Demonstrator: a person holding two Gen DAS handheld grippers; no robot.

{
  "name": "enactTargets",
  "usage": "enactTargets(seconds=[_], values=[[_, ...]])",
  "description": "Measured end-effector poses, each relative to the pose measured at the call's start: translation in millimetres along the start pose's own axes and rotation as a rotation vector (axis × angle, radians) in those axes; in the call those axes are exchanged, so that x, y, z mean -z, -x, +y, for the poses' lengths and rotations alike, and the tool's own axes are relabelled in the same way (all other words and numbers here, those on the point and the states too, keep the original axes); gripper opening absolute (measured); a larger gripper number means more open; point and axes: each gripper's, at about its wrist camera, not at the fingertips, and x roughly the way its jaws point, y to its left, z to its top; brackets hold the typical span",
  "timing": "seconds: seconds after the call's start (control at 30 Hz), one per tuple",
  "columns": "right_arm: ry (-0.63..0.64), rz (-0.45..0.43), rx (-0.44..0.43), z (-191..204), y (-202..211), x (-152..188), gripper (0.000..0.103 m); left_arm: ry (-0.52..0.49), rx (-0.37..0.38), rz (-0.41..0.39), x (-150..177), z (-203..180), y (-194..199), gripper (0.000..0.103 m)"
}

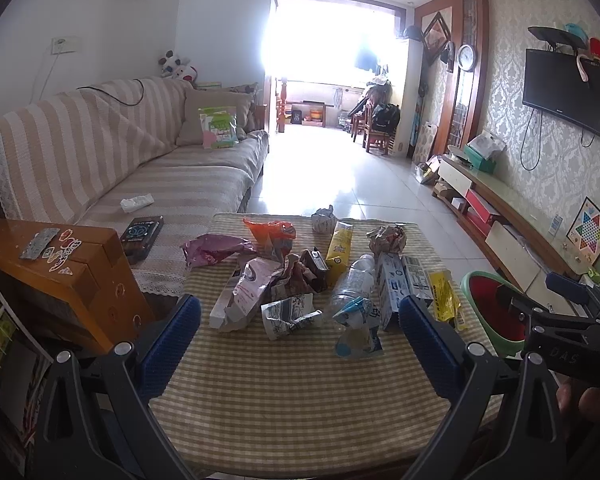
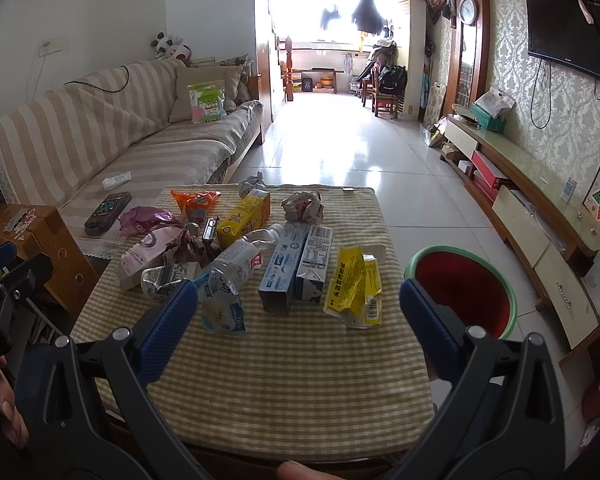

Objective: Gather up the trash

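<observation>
checked cloth covers the surface (image 2: 260, 368), and all the trash lies on it ahead of both tongs; the red bin (image 2: 464, 288) looks empty, so i judge nothing is collected yet. left tongs (image 1: 300, 344) and right tongs (image 2: 298, 326) are wide open, holding nothing. the blue carton (image 2: 286, 264) lies flat, long axis pointing away from the right tongs.
</observation>
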Motion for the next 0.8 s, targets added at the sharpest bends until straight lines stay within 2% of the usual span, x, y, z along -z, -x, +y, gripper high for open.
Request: enactTargets(seconds=[0.33, 0.5, 0.8], values=[[0.008, 0.001, -0.006, 1.0, -1.3, 2.4, 0.1, 0.002, 0.002, 0.009, 1.9, -0.9, -1.8, 0.095], [0.026, 0.043, -0.043, 5.2, -9.7, 8.7, 0.1, -0.006, 0.0, 0.012, 4.0, -2.9, -1.6, 0.095], [0.017, 0.008, -0.025, 2.9, -3.0, 6.9, 0.1, -0.007, -0.004, 0.01, 7.9, -4.1, -0.7, 0.095]])
